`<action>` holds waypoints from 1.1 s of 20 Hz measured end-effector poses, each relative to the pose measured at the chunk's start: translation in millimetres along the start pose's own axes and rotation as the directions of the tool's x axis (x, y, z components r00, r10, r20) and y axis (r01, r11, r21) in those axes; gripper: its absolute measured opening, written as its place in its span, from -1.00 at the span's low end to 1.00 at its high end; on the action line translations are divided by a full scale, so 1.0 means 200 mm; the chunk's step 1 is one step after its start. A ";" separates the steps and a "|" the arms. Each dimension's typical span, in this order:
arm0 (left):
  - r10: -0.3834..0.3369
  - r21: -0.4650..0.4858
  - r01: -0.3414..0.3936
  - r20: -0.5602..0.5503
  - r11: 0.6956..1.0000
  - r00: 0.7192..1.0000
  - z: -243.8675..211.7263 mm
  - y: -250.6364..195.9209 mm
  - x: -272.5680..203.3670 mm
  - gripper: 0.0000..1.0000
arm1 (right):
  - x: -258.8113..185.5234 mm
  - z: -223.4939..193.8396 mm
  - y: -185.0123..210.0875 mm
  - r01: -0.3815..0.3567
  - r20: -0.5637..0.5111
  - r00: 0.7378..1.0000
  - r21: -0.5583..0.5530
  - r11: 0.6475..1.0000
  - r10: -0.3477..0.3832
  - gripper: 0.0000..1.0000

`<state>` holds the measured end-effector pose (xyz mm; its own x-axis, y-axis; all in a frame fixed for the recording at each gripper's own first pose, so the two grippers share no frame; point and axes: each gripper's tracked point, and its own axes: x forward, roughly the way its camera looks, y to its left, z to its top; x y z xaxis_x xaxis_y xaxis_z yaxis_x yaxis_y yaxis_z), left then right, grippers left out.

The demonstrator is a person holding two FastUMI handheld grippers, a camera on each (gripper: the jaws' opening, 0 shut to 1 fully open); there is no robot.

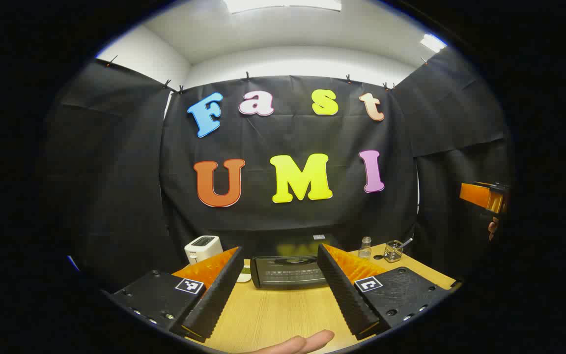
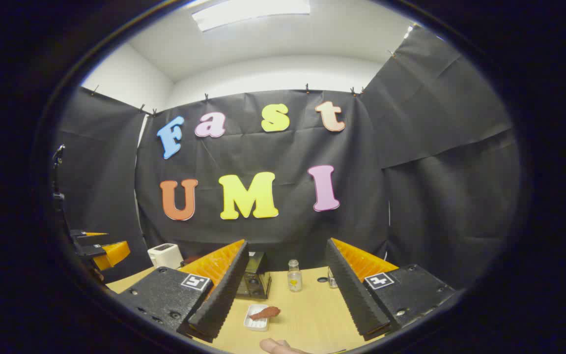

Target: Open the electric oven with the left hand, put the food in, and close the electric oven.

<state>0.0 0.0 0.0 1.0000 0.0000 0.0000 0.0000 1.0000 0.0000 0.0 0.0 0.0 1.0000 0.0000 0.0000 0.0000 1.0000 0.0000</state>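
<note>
Booth of black cloth, white ceiling, wooden table point(image 1: 283, 314) along the bottom.

Left gripper view, left to right: white toaster point(image 1: 203, 249) at the back; left gripper point(image 1: 279, 295), jaws wide, nothing between them, touching nothing; oven point(image 1: 290, 270) straight ahead between the fingers, door shut, well apart from the tips; small glass bottle point(image 1: 365, 247); wire holder point(image 1: 394, 250); the other gripper, orange, at the far right edge.

Right gripper view, left to right: orange part of the other gripper at the far left; toaster; right gripper point(image 2: 285, 300), jaws wide and empty; oven seen end-on behind the left finger; white tray point(image 2: 257, 317) with the food point(image 2: 265, 312), a reddish piece, perhaps meat, lying on it just ahead of the fingers; bottle behind.

Step in hand, as judged: the start, nothing opened or lifted. Next move calls for the left gripper to reach forward to the oven door's handle and pull it down.
</note>
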 end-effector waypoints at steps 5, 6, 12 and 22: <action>-0.019 0.010 0.019 0.003 1.000 1.000 -0.03 -0.01 0.05 0.92 | 0.02 0.02 0.00 0.000 0.042 0.999 -0.003 1.000 0.000 0.99; -0.022 0.013 0.022 0.008 1.000 1.000 -0.03 -0.01 0.06 0.92 | 0.02 0.02 -0.01 0.004 0.052 0.999 0.002 1.000 -0.004 0.99; -0.039 0.021 0.039 0.008 0.999 0.999 -0.05 -0.04 0.15 0.92 | 0.11 0.01 0.01 -0.005 0.083 0.997 0.027 1.000 0.003 0.99; -0.074 -0.051 0.069 -0.093 0.996 0.993 -0.15 -0.14 0.65 0.92 | 0.26 -0.07 -0.01 -0.019 0.036 0.999 0.004 1.000 0.019 1.00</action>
<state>130.8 -27.1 -29.7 0.9930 -0.0737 -0.0927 0.0692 0.9963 -0.0509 51.8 -1.8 -13.7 0.9992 0.0193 0.0359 -0.0195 0.9998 0.0038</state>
